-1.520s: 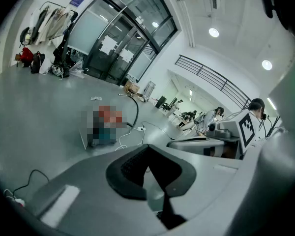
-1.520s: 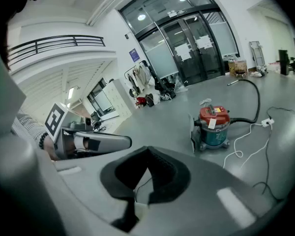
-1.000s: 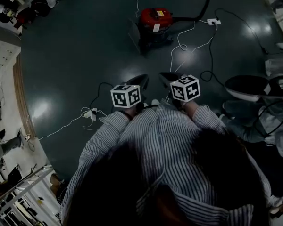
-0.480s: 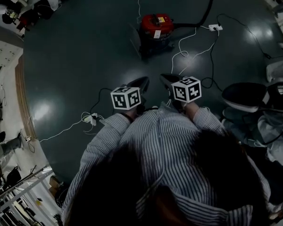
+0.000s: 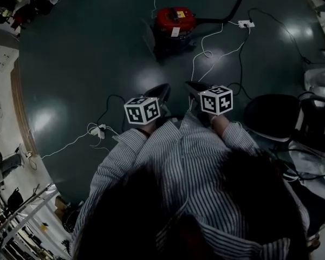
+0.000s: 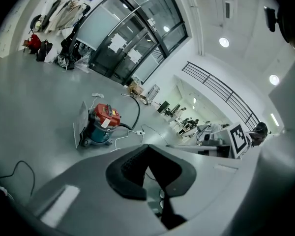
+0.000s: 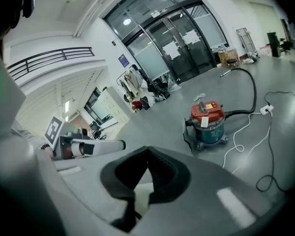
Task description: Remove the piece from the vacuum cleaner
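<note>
The red-topped vacuum cleaner (image 5: 175, 21) stands on the dark floor well ahead of me, with a flat grey panel (image 5: 150, 37) leaning at its left side. It also shows in the left gripper view as the vacuum cleaner (image 6: 101, 124) and in the right gripper view as the vacuum cleaner (image 7: 209, 122). My left gripper (image 5: 161, 89) and right gripper (image 5: 192, 85) hang side by side in front of my body, far short of the vacuum. Both the left gripper (image 6: 146, 147) and the right gripper (image 7: 146, 150) are shut with nothing between the pads.
A black hose (image 5: 235, 4) runs from the vacuum to the far right. White cables and a power strip (image 5: 242, 24) lie on the floor to its right, and another cable (image 5: 97, 130) lies at my left. A black chair (image 5: 271, 115) stands close on my right.
Both grippers stay shut and level in front of me. The head view has shifted a little, so the chair on the right sits closer in the frame.
</note>
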A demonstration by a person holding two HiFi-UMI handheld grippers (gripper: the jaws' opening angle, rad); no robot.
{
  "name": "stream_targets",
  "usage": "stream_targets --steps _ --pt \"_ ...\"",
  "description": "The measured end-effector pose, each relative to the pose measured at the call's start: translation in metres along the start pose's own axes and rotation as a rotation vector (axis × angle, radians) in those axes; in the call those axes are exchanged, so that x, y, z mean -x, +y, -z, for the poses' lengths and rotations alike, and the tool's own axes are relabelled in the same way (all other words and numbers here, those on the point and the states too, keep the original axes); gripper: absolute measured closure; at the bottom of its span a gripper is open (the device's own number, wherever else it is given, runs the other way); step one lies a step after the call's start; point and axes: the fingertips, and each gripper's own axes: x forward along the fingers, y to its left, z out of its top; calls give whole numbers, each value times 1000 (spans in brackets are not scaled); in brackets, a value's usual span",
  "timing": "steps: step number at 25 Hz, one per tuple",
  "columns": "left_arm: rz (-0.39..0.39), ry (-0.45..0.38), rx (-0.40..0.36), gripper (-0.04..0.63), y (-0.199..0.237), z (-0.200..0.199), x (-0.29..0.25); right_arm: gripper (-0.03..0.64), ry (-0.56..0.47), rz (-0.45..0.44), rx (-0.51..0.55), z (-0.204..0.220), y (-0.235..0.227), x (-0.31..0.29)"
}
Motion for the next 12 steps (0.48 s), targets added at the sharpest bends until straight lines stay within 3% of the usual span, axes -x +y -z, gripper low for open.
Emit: stream_targets --steps 7,12 --pt "-20 39 27 589 45 -34 -30 615 24 -2 -19 -33 -20 -42" --pt "37 68 12 589 79 -98 -65 615 9 11 -40 -89 -41 -88"
